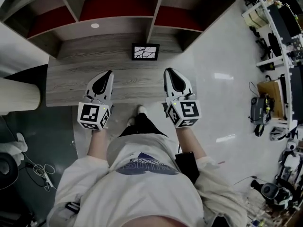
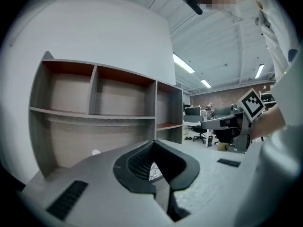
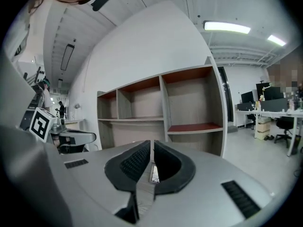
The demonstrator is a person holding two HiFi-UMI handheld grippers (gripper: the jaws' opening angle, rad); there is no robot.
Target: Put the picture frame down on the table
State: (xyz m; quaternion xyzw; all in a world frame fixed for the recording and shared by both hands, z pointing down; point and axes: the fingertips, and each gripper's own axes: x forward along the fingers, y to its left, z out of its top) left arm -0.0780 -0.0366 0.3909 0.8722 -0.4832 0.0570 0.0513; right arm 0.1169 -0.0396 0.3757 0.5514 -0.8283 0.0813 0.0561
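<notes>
A small black picture frame [image 1: 145, 51] with a white, crack-patterned picture stands on the grey wooden table [image 1: 75, 86], near the shelf unit. My left gripper [image 1: 110, 73] and right gripper [image 1: 168, 71] hover over the table's front edge, short of the frame and on either side of it. Both are shut, with nothing held. A sliver of the frame [image 2: 152, 171] shows through the hollow of the left gripper [image 2: 152, 144]. The frame [image 3: 155, 173] also peeks out behind the closed tips of the right gripper [image 3: 152, 143].
A wooden shelf unit [image 1: 118, 6] with red-lined compartments backs the table. A white disc [image 1: 95, 25] lies on the lower shelf. A pale cylinder [image 1: 19, 96] stands at the left. Racks of equipment [image 1: 277, 56] line the right side, and cables [image 1: 42, 171] lie on the floor.
</notes>
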